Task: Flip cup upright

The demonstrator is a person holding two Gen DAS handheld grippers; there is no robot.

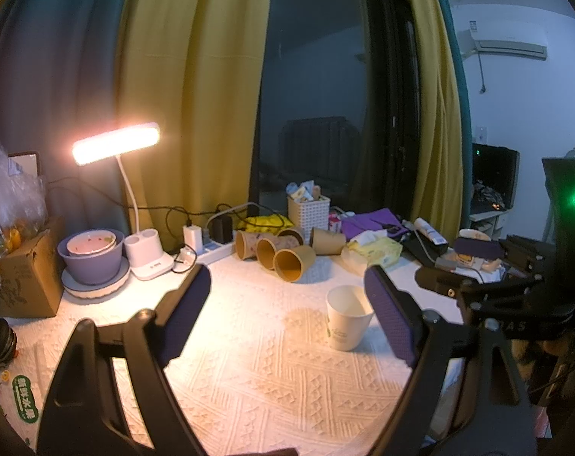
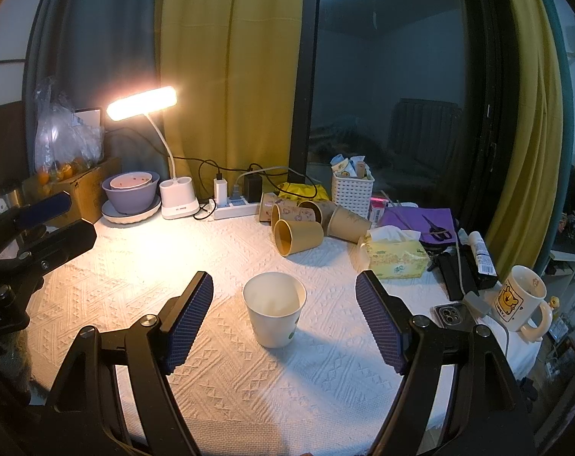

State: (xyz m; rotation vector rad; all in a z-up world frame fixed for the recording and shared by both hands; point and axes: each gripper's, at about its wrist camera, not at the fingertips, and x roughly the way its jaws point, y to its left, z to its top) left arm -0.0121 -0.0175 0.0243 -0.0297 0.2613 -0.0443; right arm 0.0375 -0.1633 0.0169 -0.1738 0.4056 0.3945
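Observation:
A white paper cup [image 2: 274, 309] stands upright, mouth up, on the white textured tablecloth [image 2: 249, 380]. My right gripper [image 2: 283, 315] is open, its blue-padded fingers wide on either side of the cup and not touching it. In the left wrist view the same cup [image 1: 348, 317] stands just left of the right-hand finger. My left gripper [image 1: 287, 304] is open and empty above the cloth. The right gripper's body shows at the right of that view [image 1: 515, 288].
Several brown paper cups [image 2: 301, 224] lie on their sides at the back. A lit desk lamp [image 2: 141, 103], bowls [image 2: 129, 190], power strip [image 2: 234, 207], white basket [image 2: 352, 190], tissue box [image 2: 396, 256], phone [image 2: 453, 313] and bear mug [image 2: 521, 298] ring the cloth.

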